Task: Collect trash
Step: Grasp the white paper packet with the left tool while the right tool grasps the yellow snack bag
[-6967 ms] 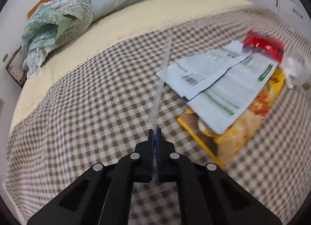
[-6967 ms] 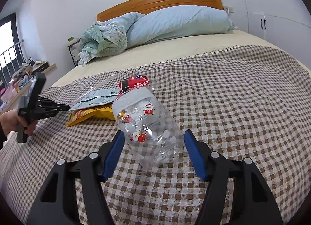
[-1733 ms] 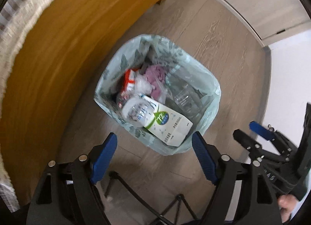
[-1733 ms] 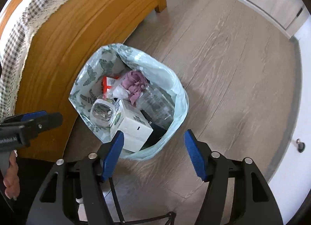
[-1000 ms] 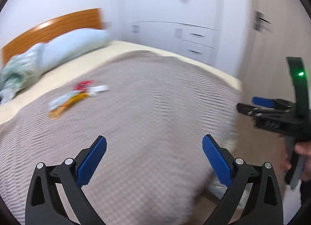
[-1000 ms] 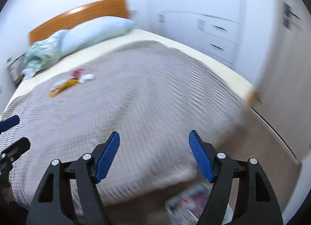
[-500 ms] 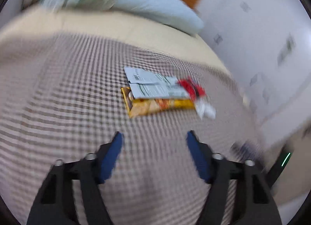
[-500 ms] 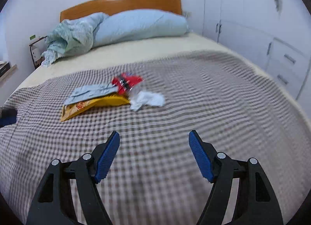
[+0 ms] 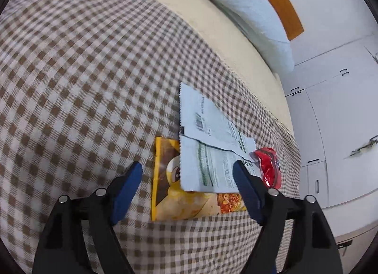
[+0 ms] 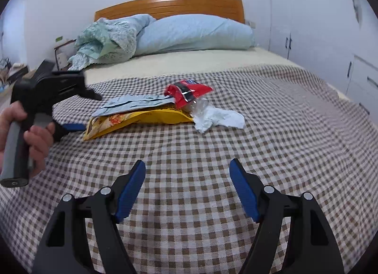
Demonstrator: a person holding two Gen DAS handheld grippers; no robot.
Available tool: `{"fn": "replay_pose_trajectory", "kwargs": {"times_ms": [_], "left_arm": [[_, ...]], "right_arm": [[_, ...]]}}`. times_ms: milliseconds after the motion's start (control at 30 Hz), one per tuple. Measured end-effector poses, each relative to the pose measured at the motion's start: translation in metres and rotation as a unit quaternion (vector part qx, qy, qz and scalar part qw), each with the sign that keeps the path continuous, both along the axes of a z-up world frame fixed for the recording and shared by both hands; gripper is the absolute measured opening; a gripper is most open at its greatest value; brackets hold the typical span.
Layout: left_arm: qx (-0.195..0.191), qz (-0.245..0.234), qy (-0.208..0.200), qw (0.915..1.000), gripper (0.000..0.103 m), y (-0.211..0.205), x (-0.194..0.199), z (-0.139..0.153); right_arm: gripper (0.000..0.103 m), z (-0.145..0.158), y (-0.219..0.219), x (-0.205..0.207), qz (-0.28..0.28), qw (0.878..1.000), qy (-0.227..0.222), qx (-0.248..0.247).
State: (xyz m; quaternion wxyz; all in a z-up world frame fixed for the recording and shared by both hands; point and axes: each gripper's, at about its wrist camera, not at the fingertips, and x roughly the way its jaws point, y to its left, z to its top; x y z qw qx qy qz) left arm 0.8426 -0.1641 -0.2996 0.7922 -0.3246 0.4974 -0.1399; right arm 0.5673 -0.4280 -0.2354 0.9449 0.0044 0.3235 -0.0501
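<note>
Left gripper (image 9: 187, 177) half-open, jaws just narrowed, empty, straddling yellow snack bag (image 9: 165, 193) on the bed (image 9: 70, 84); bag's long axis crosses the jaws. Right gripper (image 10: 186, 174) wide, empty, farther back.

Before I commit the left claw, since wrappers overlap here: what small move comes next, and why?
Probably ease the left claw forward and close on the pale paper wrapper. Its jaws, just narrowed, already straddle that top piece, which overlaps the yellow snack bag; nothing is gripped yet.
</note>
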Motion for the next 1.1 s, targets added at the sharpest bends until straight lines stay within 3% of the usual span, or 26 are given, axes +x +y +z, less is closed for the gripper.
{"fn": "replay_pose_trajectory", "kwargs": {"times_ms": [33,67,100,200,267,367,467,533,600,667,767,867,967,1067,1100], "left_arm": [[-0.003,-0.005,0.004,1.0,0.035,-0.005,0.001,-0.003],[-0.015,-0.015,0.024,0.9995,0.005,-0.013,0.001,-0.012],[-0.035,-0.011,0.052,0.998,0.003,-0.014,-0.004,-0.022],[-0.039,0.001,0.029,0.9988,0.0,-0.01,-0.021,-0.02],[-0.069,-0.007,0.02,0.9974,0.0,-0.002,-0.05,-0.014],[-0.073,-0.018,0.016,0.9971,0.0,0.014,-0.094,-0.009],[-0.078,-0.012,0.017,0.9967,0.0,0.044,-0.125,-0.007],[-0.076,0.024,0.007,0.9968,0.0,0.063,-0.128,0.001],[-0.056,0.041,-0.05,0.9964,0.0,0.077,-0.132,0.023],[-0.036,0.055,-0.078,0.9948,0.0,0.087,-0.135,0.037],[-0.024,0.091,-0.073,0.9928,0.0,0.108,-0.136,0.037],[-0.046,0.123,-0.058,0.9897,0.0,0.129,-0.137,0.027],[-0.042,0.139,-0.066,0.9872,0.0,0.14,-0.14,0.027],[-0.044,0.141,-0.061,0.9871,0.0,0.141,-0.143,0.023],[-0.057,0.137,-0.055,0.9873,0.0,0.14,-0.142,0.02]], "right_arm": [[0.071,-0.001,0.003,0.001,0.003,1.0,0.002,-0.007],[0.071,-0.001,0.005,0.001,0.004,1.0,0.005,-0.01],[0.071,-0.002,0.005,0.002,0.005,1.0,0.008,-0.011],[0.071,-0.003,0.001,0.005,0.003,1.0,0.014,0.003],[0.071,-0.002,-0.006,0.004,-0.004,1.0,0.012,0.023],[0.071,0.004,-0.012,0.001,-0.015,0.999,0.009,0.041],[0.071,0.018,0.003,-0.011,0.026,0.997,-0.006,0.066],[0.071,0.025,0.023,-0.012,0.05,0.998,0.001,0.026],[0.071,0.026,0.045,-0.004,0.089,0.996,0.028,0.007],[0.071,0.025,0.069,0.004,0.109,0.993,0.036,-0.033],[0.071,0.012,0.113,0.03,0.152,0.979,0.07,-0.119],[0.071,-0.006,0.149,0.053,0.204,0.961,0.092,-0.16],[0.071,-0.032,0.169,0.088,0.209,0.943,0.125,-0.227],[0.064,-0.016,0.147,0.109,0.149,0.965,0.141,-0.162],[0.064,0.0,0.128,0.105,0.135,0.979,0.13,-0.08]]}}
